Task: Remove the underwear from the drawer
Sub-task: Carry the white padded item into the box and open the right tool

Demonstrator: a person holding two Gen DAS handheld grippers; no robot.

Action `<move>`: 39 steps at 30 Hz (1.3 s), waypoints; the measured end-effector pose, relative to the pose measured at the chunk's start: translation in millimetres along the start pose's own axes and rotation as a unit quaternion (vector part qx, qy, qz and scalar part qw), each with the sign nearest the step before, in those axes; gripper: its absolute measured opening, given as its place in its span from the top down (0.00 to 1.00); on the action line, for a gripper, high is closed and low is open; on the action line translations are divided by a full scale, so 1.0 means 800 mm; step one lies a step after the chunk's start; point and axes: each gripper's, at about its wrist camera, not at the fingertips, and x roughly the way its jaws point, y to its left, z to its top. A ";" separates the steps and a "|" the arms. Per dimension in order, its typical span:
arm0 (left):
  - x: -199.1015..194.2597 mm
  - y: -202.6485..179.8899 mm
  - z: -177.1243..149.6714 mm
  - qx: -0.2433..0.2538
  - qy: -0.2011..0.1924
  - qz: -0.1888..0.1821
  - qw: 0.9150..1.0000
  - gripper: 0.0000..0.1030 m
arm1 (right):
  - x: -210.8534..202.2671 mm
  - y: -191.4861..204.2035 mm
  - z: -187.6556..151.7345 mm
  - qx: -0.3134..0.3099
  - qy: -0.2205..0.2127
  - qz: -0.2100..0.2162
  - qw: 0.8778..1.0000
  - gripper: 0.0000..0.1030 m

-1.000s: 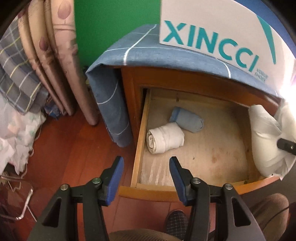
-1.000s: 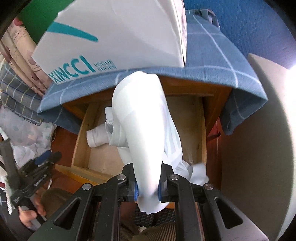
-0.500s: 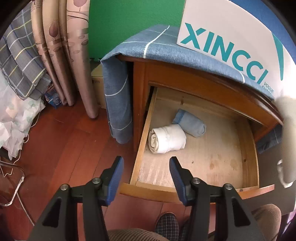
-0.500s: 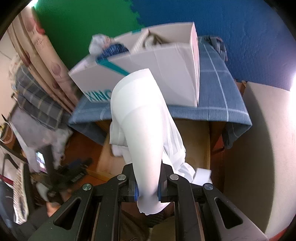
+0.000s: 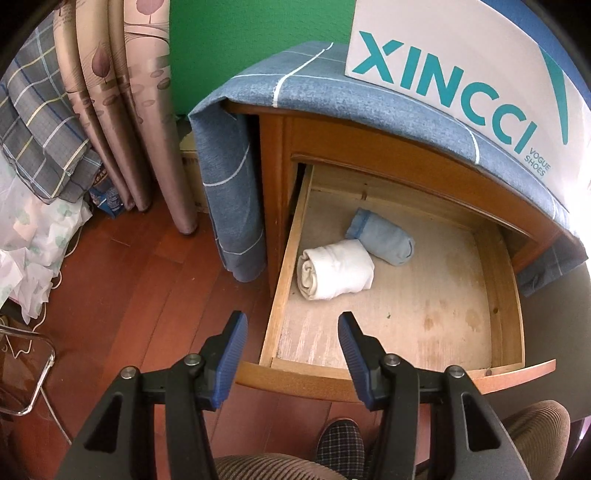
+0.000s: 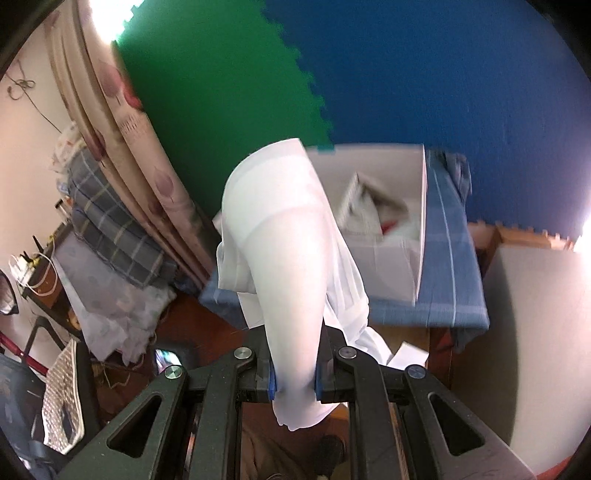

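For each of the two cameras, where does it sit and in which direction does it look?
Left wrist: on the open left gripper, looking down into the open drawer with two rolled garments; the person's slipper and knees show.
Right wrist: on the right gripper, shut on white underwear, facing the wall and white box.
Shared: the box, blue cloth and curtain.

- A green wall panel (image 6: 221, 110) fills the upper middle of the right wrist view, meeting a blue one (image 6: 443, 81) along a toothed seam.
- Reddish wooden floor (image 5: 122, 295) spreads across the lower left of the left wrist view.
- Patterned beige curtains (image 5: 122, 103) hang at upper left.
- A wooden nightstand (image 5: 369, 147) sits right of centre under a blue checked cloth (image 5: 295, 77).
- Bright light (image 6: 107, 22) glares at the top left.
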 end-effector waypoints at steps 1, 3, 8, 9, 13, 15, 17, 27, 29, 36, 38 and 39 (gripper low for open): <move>-0.001 0.001 0.000 -0.001 -0.001 0.001 1.000 0.49 | -0.006 0.004 0.009 -0.003 -0.008 0.002 1.000 0.87; -0.001 0.001 -0.001 -0.001 -0.001 -0.001 1.000 0.49 | -0.022 0.016 0.036 -0.013 -0.033 0.001 0.999 0.87; -0.001 0.002 -0.001 -0.002 -0.002 0.002 1.000 0.49 | -0.051 0.042 0.105 -0.034 -0.086 -0.004 0.996 0.87; -0.002 0.002 -0.001 -0.002 -0.002 0.003 1.000 0.49 | -0.054 0.047 0.122 -0.036 -0.094 -0.006 0.995 0.87; -0.002 0.003 -0.002 -0.001 -0.004 0.001 1.000 0.49 | -0.049 0.060 0.167 -0.050 -0.109 -0.025 0.992 0.87; -0.002 0.004 -0.002 -0.003 -0.004 0.000 1.000 0.49 | -0.039 0.062 0.188 -0.050 -0.112 -0.035 0.992 0.87; -0.001 0.005 -0.002 -0.005 -0.002 -0.002 1.000 0.49 | -0.019 0.057 0.205 -0.048 -0.112 -0.048 0.991 0.87; 0.006 0.008 -0.001 -0.009 0.002 -0.007 1.000 0.49 | 0.140 0.006 0.213 -0.036 -0.003 -0.118 0.992 0.87; 0.007 0.010 -0.001 -0.014 0.002 -0.010 1.000 0.49 | 0.176 -0.012 0.200 -0.029 0.028 -0.132 0.990 0.87; 0.011 0.014 0.000 -0.025 0.008 -0.015 1.000 0.49 | 0.249 -0.051 0.165 -0.024 0.096 -0.152 0.983 0.86; 0.013 0.014 0.000 -0.025 0.009 -0.016 1.000 0.49 | 0.260 -0.052 0.160 -0.022 0.108 -0.150 0.983 0.86; 0.013 0.014 0.000 -0.025 0.010 -0.017 1.000 0.49 | 0.265 -0.053 0.157 -0.023 0.113 -0.150 0.982 0.86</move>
